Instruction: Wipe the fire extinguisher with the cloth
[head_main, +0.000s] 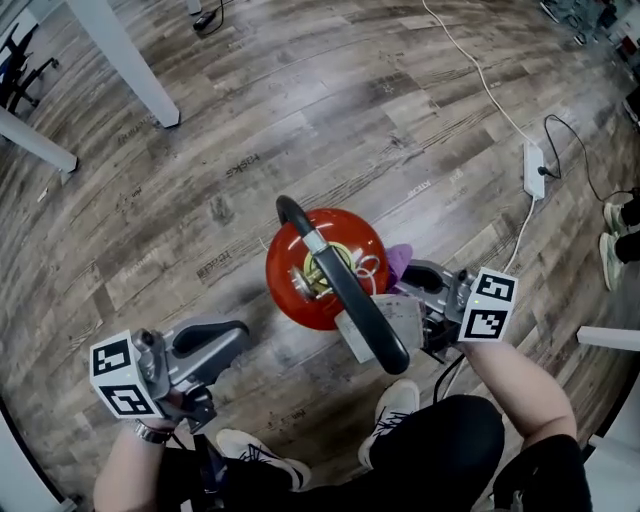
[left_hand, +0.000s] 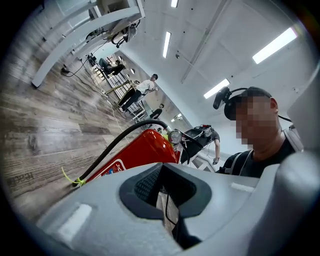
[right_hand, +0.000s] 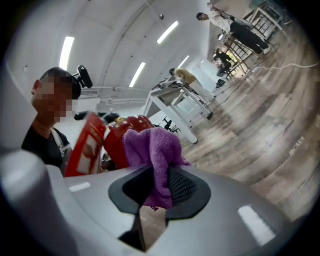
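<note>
A red fire extinguisher (head_main: 325, 285) stands on the wooden floor, seen from above, with its black hose (head_main: 340, 290) arching over the top. My right gripper (head_main: 410, 277) is at its right side, shut on a purple cloth (head_main: 399, 262) that lies against the red body. In the right gripper view the cloth (right_hand: 152, 147) bulges out of the right gripper (right_hand: 157, 187) in front of the extinguisher (right_hand: 117, 137). My left gripper (head_main: 238, 332) hangs to the lower left, apart from the cylinder, shut and empty. The left gripper view shows the left gripper (left_hand: 162, 192), the red body (left_hand: 142, 152), its hose (left_hand: 112, 147) and gauge (left_hand: 175, 136).
White table legs (head_main: 130, 65) stand at the upper left. A white power strip (head_main: 534, 168) with cables lies on the floor at the right. My shoes (head_main: 395, 405) are just below the extinguisher. Another person's shoes (head_main: 615, 235) show at the right edge.
</note>
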